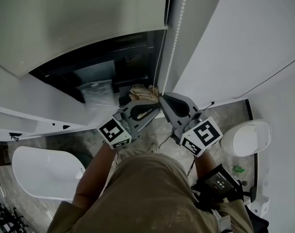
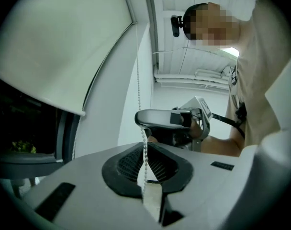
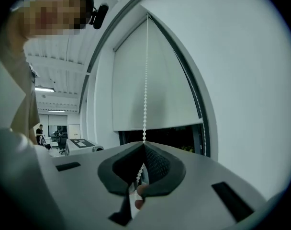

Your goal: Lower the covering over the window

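The blind (image 3: 152, 85) hangs part-way down the window (image 1: 113, 57). Its hem crosses the pane, and dark glass shows beneath it. Its chain (image 3: 146, 80) drops beside the blind's right edge, close to the white wall (image 1: 244, 38).

Both grippers are clamped on that chain. In the right gripper view, the right gripper (image 3: 144, 146) has its jaws pressed together with the beads running in at the tips and down between the pads. In the left gripper view, the left gripper (image 2: 145, 148) pinches the chain the same way, and the right gripper (image 2: 141, 120) sits just above it on the same strand.

From the head view, both forearms reach forward from the body and both grippers are held level. The left gripper (image 1: 155, 107) and right gripper (image 1: 162, 97) meet tip to tip at the chain (image 1: 175, 30), with their marker cubes angled back toward the person.

Under the window, a tan bundle (image 1: 142, 93) lies just behind the gripper tips, with a clear bag (image 1: 96, 93) to its left. The floor (image 1: 225, 115) is pale and marbled. A white tub (image 1: 45, 171) stands on it at the left and a white round object (image 1: 247, 137) at the right. A black device (image 1: 219, 182) hangs at the person's waist. The right gripper view shows an office with desks (image 3: 81, 145) behind the person.
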A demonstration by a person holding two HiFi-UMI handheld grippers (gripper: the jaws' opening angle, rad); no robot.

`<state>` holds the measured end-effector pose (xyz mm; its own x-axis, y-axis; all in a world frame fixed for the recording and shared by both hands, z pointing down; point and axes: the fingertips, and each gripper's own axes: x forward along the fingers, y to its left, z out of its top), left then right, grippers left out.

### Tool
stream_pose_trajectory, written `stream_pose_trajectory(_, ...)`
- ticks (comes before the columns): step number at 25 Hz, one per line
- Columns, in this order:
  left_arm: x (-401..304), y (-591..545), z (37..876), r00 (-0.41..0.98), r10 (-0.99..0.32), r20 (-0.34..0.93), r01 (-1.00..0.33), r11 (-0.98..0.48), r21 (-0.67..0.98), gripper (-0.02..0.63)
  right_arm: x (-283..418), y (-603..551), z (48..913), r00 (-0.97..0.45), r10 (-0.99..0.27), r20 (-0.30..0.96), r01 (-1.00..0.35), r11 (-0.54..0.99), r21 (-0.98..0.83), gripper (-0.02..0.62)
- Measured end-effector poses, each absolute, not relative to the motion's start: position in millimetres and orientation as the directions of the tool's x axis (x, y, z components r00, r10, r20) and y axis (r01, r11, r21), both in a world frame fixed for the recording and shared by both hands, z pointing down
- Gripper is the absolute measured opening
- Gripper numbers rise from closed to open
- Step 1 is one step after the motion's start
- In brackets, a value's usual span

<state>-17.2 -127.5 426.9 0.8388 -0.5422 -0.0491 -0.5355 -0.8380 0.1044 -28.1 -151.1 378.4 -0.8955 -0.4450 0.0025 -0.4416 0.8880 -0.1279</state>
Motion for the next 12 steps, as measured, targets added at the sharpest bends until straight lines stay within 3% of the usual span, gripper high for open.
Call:
stream_pose_trajectory(1,-18.8,-124.9,429.7,0.852,-0.521,-0.055,-0.511,-0.85,0.128,0.032,-27.1,-153.2,380.3,-0.894,-0.448,0.008,-0.445,0.886,-0.131,0.008)
stream_pose_trajectory(4,-32.7,-127.7,421.4,0.85,-0.511,-0.13,-0.485,-0.854,0.188,0.14,-27.3,-158.2,397.0,-0.896,-0.44,0.056,-0.443,0.884,-0.15,0.008)
stream_pose_trajectory(7,-46.3,-142.9,386.2,0.806,-0.557,-0.201,-0.537,-0.831,0.147,0.141,-34.5,-157.9,428.7,-0.9,-0.414,0.136,-0.432,0.887,-0.16,0.008)
stream_pose_trajectory(12,-31.4,-162.4,359.9,0.804,-0.572,-0.162,-0.575,-0.818,0.034,0.136,-37.9,-151.1,442.6,-0.911,-0.383,0.152,-0.406,0.895,-0.185,0.008)
